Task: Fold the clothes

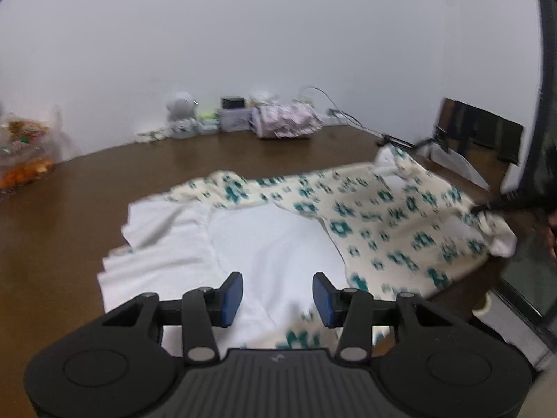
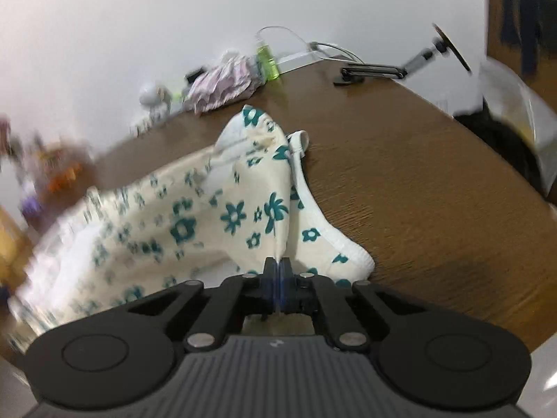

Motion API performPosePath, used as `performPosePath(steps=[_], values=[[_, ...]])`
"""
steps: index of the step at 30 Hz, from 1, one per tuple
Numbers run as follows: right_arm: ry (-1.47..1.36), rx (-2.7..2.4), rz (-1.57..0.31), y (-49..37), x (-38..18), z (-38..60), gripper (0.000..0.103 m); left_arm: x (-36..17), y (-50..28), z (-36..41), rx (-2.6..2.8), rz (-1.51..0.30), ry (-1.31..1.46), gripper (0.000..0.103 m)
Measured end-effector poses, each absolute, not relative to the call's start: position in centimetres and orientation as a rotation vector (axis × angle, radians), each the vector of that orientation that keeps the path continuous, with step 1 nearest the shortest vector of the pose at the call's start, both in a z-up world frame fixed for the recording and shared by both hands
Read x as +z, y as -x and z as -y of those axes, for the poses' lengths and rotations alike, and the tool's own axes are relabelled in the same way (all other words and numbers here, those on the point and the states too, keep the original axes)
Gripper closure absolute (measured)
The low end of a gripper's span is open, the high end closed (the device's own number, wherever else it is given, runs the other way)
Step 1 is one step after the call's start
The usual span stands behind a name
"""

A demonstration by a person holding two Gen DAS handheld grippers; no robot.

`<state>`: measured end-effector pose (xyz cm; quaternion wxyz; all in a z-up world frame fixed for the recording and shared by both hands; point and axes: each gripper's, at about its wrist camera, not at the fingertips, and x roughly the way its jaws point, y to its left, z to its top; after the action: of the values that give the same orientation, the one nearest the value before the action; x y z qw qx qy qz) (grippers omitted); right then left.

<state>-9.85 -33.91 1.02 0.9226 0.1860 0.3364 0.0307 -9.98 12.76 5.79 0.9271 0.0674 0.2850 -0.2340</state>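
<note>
No readable text, labels or numbers show anywhere.

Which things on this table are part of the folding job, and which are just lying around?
Part of the job:
- flowered garment
- right gripper, shut on its fabric
- left gripper, open above the white inside

Just lying about:
- plush toy
- pink patterned bundle
- green bottle
- phone stand
- snack bag

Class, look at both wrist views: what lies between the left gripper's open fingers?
In the left wrist view, the left gripper frames only the garment's plain white underside.
</note>
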Motion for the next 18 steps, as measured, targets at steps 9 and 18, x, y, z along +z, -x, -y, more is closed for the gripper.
performPosePath(steps=[9, 18], values=[[0.228, 0.491, -0.557, 16.8, 4.7, 28.4, 0.046, 4.7, 14.0, -12.9, -0.702, -0.594, -0.216, 0.049], [0.309, 0.658, -0.620, 15.0, 1.4, 25.8, 0.087, 2.0, 12.5, -13.2, -0.642, -0.616, -0.261, 0.082]])
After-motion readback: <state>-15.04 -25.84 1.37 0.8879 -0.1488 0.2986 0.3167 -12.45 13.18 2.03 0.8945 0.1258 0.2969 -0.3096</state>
